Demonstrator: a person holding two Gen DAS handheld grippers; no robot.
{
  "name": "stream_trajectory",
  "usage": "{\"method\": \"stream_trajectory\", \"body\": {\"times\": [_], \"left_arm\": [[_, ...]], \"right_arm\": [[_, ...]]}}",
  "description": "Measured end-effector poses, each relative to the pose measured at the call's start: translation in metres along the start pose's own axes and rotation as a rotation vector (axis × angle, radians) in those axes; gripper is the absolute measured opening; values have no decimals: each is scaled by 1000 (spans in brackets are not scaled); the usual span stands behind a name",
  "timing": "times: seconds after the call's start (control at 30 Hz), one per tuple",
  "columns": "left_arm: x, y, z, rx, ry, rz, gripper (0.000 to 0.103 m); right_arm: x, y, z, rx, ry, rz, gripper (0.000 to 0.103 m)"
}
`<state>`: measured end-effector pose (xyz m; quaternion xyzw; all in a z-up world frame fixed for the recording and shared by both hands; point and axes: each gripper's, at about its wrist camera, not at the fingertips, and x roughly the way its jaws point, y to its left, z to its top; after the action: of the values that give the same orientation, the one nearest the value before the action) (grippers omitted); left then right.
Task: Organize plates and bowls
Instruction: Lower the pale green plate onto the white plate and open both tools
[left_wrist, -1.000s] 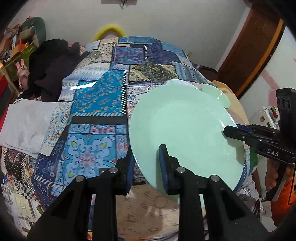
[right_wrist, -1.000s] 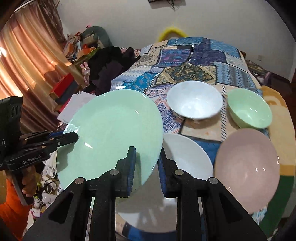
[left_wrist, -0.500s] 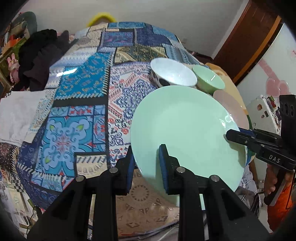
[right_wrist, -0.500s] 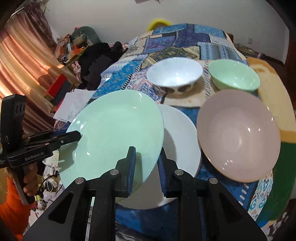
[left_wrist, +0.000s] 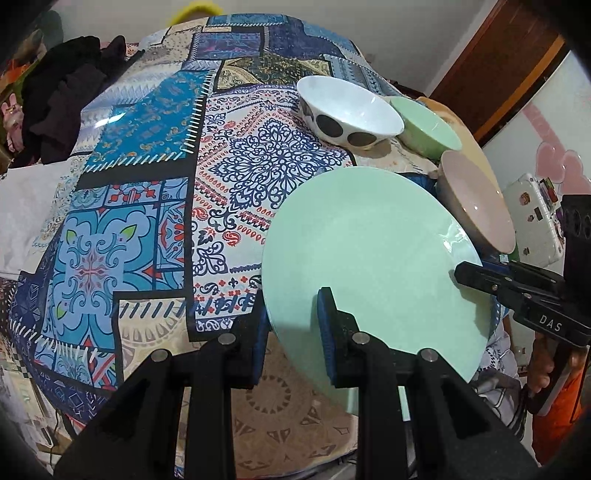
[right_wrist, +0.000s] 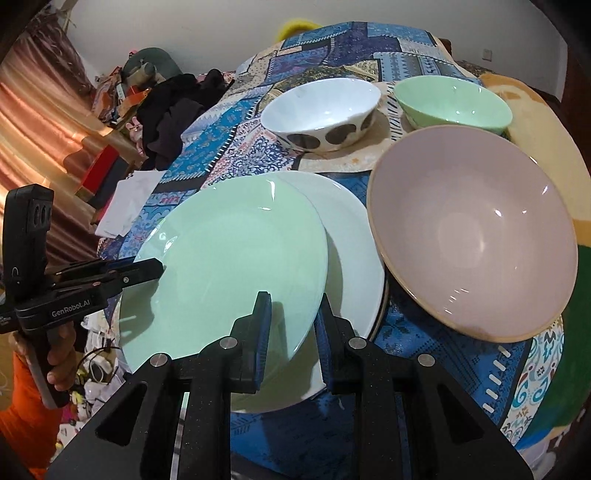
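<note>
A mint green plate (left_wrist: 373, 266) (right_wrist: 236, 266) is held by both grippers at opposite rims. My left gripper (left_wrist: 293, 325) is shut on its near edge; my right gripper (right_wrist: 291, 325) is shut on the other edge. The plate hangs tilted, just over a white plate (right_wrist: 351, 236) on the table. A large pink bowl (right_wrist: 476, 236) (left_wrist: 476, 199) sits to the right of the white plate. A white bowl with dark spots (right_wrist: 321, 110) (left_wrist: 347, 110) and a green bowl (right_wrist: 454, 101) (left_wrist: 428, 125) stand behind.
The patchwork tablecloth (left_wrist: 147, 184) covers the round table. Dark clothes (left_wrist: 62, 99) (right_wrist: 173, 114) lie at its far left side. White paper (right_wrist: 129, 199) lies off the table's left edge. A white case (left_wrist: 532, 221) stands at the right.
Both grippers have lowered the green plate and brought it over the white plate. The bowls now appear closer and larger in both views.
</note>
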<state>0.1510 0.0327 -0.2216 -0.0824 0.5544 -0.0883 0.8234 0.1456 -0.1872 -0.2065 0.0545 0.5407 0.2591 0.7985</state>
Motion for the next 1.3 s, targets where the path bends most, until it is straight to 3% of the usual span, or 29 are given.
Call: {"method": "stream_trajectory", "body": {"times": [0.63, 0.93, 1.07, 1.3], "left_arm": [[30, -9, 14, 13, 54, 17, 25], [26, -5, 10, 10, 65, 13, 26], [12, -1, 10, -7, 37, 27, 26], [-23, -21, 22, 31, -70, 39, 29]], "right_arm": [[-1, -12, 0, 25, -2, -8, 23], [-14, -14, -3, 11, -27, -33, 23], [-27, -12, -4, -19, -56, -75, 23], [-55, -16, 1, -11, -148, -73, 23]]}}
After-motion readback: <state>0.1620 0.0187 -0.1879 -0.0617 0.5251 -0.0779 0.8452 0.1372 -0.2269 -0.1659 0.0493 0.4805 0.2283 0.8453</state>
